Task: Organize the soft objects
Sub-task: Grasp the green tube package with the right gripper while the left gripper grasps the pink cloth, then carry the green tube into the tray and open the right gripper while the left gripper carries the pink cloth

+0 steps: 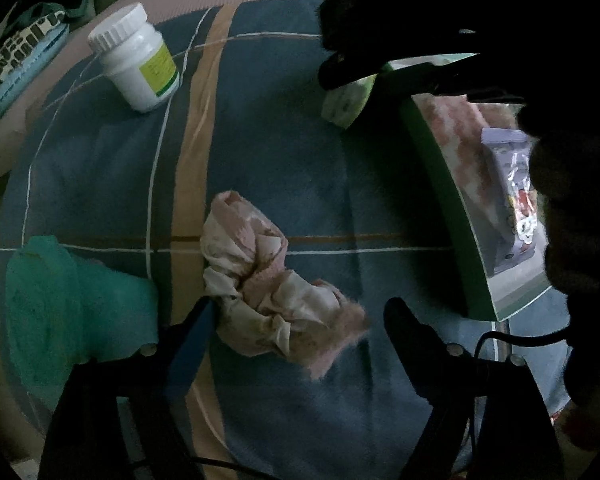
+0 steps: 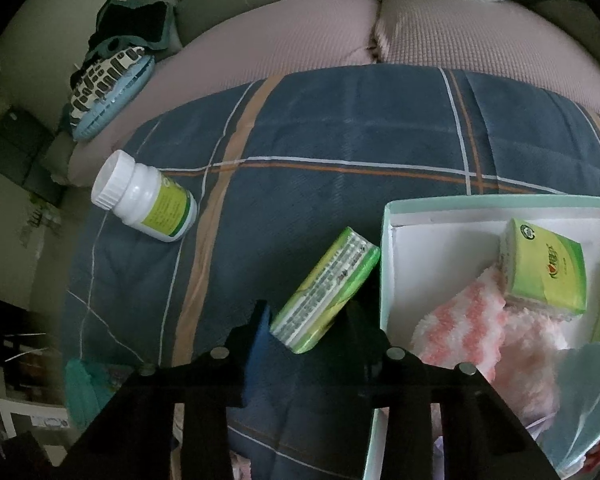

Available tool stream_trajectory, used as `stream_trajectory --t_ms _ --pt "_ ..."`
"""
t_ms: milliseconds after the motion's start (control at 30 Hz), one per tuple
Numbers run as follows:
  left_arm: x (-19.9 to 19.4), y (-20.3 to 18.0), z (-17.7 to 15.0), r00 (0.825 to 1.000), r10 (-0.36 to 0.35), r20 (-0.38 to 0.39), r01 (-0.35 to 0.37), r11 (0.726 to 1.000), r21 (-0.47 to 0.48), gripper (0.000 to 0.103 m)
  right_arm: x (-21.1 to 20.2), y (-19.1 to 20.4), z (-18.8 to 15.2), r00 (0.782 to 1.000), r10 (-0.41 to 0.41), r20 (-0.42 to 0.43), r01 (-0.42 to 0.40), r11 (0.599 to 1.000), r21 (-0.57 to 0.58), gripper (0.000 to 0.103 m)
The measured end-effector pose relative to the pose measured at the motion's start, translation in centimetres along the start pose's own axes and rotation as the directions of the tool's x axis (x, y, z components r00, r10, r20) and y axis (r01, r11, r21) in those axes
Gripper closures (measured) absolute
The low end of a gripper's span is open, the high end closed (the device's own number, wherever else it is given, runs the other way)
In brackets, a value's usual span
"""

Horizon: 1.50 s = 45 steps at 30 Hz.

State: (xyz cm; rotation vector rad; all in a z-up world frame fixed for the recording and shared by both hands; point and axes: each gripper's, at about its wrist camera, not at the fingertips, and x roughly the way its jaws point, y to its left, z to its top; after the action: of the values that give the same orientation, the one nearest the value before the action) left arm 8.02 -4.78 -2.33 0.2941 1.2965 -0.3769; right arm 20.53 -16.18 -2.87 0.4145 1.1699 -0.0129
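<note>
A crumpled pink and cream cloth (image 1: 268, 280) lies on the blue plaid blanket (image 1: 284, 152). My left gripper (image 1: 300, 316) stands open around its near end, the left finger touching the cloth's edge. A teal cloth (image 1: 60, 300) lies just left of that finger. In the right wrist view a green tissue pack (image 2: 324, 292) sits tilted between the fingers of my right gripper (image 2: 310, 320), both pads against its sides. Right beside it stands the mint-rimmed box (image 2: 384, 240), holding a fuzzy pink-and-white sock (image 2: 460, 320) and a second tissue pack (image 2: 544, 272). The left wrist view shows the dark right gripper over the box's (image 1: 440, 200) far corner.
A white pill bottle (image 2: 148, 200) lies on the blanket to the far left. A patterned pouch (image 2: 108, 80) rests on the pink sofa cushion (image 2: 300, 36) behind. A clear plastic bag (image 2: 588, 392) overhangs the box's near right corner.
</note>
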Motion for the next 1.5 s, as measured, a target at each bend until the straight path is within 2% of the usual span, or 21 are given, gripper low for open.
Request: stream_trajectory --t_ms 67,133,267,367,433,533,700,867,1100,1133,1267,1500 --pt "0.4 0.3 0.3 1.000 0.002 -0.003 -0.002 1.000 -0.013 0.022 -0.3 -0.1 -0.2 1.000 -0.003 0.008 0.003 1.000 0.001 0.070" --pt "0.8 0.5 0.3 1.000 0.014 -0.013 -0.015 1.000 -0.023 0.032 -0.5 -0.3 -0.3 1.000 -0.004 0.012 0.004 1.000 0.004 0.072" --pt "1.5 1.1 0.7 1.000 0.022 -0.017 -0.023 0.998 -0.050 0.043 -0.6 -0.8 -0.4 1.000 0.001 0.012 -0.001 1.000 0.018 0.073" --pt "1.5 1.5 0.6 0.999 0.038 -0.008 -0.038 0.997 -0.063 0.055 -0.5 -0.8 -0.2 1.000 -0.012 0.012 0.012 1.000 0.022 0.073" --pt "1.4 1.8 0.7 0.999 0.042 0.003 -0.042 0.996 -0.073 0.070 -0.4 -0.9 0.0 1.000 -0.019 0.012 0.019 0.999 0.028 0.073" --pt "1.3 2.4 0.9 0.999 0.028 0.018 -0.026 0.995 -0.095 0.079 -0.2 -1.0 0.3 1.000 -0.025 0.010 0.025 0.999 0.031 0.073" --pt "1.2 3.0 1.0 1.000 0.009 0.030 -0.006 0.994 -0.109 0.082 -0.1 -0.7 0.6 0.999 -0.042 0.016 0.042 0.999 0.027 0.074" --pt "0.7 3.0 0.9 0.999 -0.018 0.044 0.024 0.992 -0.123 0.083 -0.7 -0.2 0.2 0.998 -0.046 0.033 0.046 0.999 0.001 0.080" --pt "-0.5 2.9 1.1 0.993 -0.093 0.077 0.103 0.986 -0.132 0.083 -3.8 -0.3 -1.6 0.997 -0.019 0.071 0.019 1.000 0.009 0.080" --pt "-1.2 2.7 1.8 0.992 -0.098 0.079 0.108 0.985 -0.132 0.083 -4.5 -0.4 -2.1 0.997 -0.018 0.077 0.017 1.000 0.015 0.080" --pt "-2.3 2.5 1.6 0.989 -0.113 0.091 0.124 0.984 -0.129 0.083 -6.7 -1.2 -3.8 0.995 -0.008 0.103 0.004 0.999 0.040 0.080" --pt "-4.4 0.0 1.0 0.981 -0.140 0.132 0.154 0.983 -0.099 0.083 -12.2 -3.3 -7.3 0.984 -0.027 0.178 0.010 0.996 0.092 0.080"
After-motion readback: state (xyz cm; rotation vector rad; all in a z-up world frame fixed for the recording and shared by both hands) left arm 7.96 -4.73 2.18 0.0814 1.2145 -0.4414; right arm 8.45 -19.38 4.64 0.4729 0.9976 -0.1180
